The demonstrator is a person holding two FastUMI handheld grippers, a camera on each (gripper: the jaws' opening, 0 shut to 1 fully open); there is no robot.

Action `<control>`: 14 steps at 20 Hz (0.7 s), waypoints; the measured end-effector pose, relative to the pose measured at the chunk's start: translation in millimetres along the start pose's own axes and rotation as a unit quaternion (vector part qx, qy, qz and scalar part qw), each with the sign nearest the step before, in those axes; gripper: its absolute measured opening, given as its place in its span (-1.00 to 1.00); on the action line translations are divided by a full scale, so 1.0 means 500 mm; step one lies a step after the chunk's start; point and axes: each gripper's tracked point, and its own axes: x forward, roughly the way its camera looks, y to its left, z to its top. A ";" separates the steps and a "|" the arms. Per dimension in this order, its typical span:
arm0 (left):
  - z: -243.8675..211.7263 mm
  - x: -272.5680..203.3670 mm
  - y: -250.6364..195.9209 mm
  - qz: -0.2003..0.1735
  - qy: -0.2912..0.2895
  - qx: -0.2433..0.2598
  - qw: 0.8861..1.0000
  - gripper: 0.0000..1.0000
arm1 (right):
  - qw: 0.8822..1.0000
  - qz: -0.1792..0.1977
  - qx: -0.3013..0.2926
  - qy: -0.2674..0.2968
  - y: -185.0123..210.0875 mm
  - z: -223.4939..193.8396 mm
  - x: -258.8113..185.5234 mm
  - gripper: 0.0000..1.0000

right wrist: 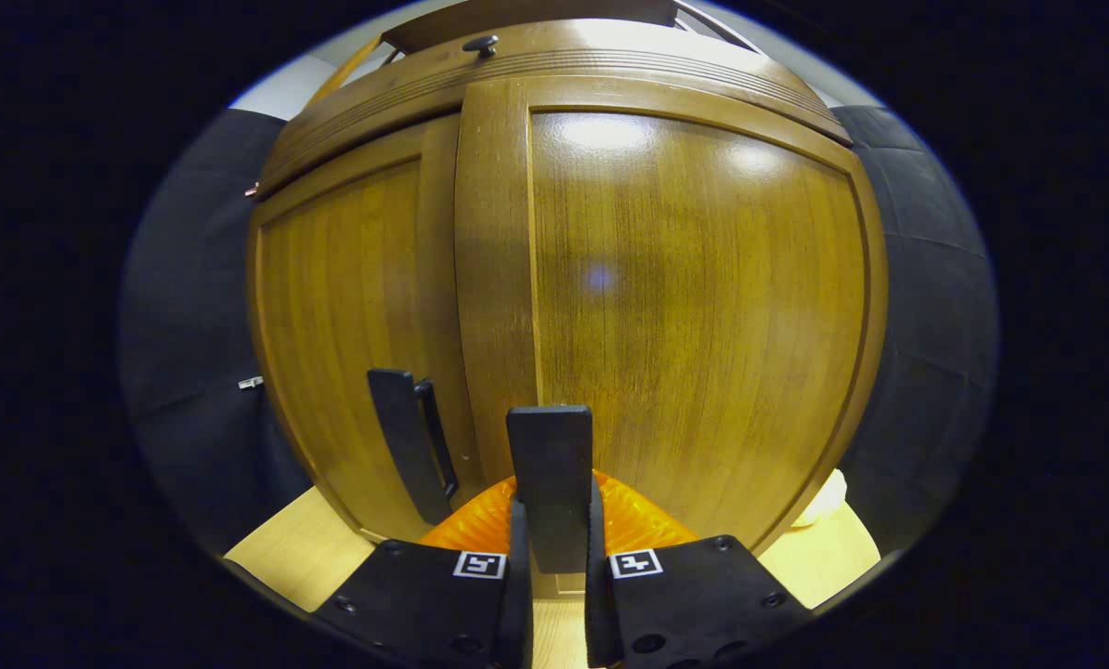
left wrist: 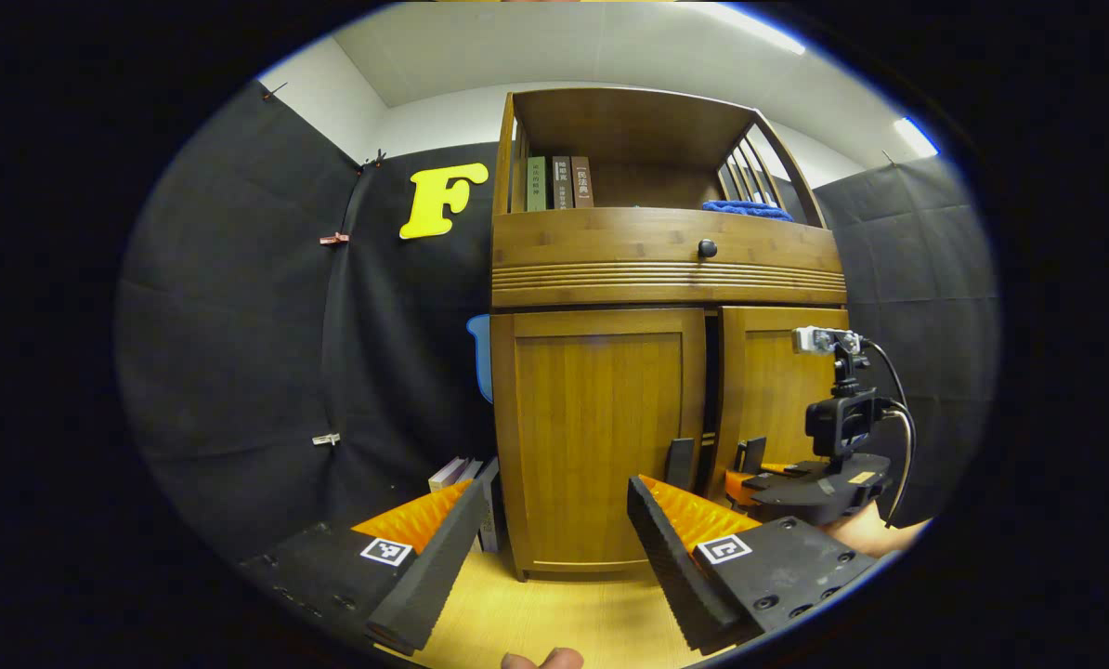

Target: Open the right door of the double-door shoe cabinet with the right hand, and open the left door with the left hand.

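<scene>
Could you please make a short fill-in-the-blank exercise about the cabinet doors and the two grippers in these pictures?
1. The right gripper is shut on the handle of the ____ door.
2. The left gripper is ____, with a wide gap between its fingers.
3. The right door is slightly ajar, while the left door is ____.
4. On the drawer front above the doors sits a small round ____.

Missing words: right; open; closed; knob
</scene>
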 end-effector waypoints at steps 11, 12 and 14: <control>0.015 -0.035 -0.095 -0.024 -0.012 -0.010 1.000 0.92 | 1.000 0.001 0.020 -0.006 0.000 0.005 0.003 -0.49; 0.014 -0.033 -0.105 -0.024 -0.013 -0.008 1.000 0.92 | 1.000 -0.003 0.021 -0.005 -0.001 0.005 0.003 -0.49; 0.014 -0.032 -0.127 -0.027 -0.009 -0.009 1.000 0.90 | 1.000 -0.014 0.022 0.000 -0.004 0.005 0.001 -0.49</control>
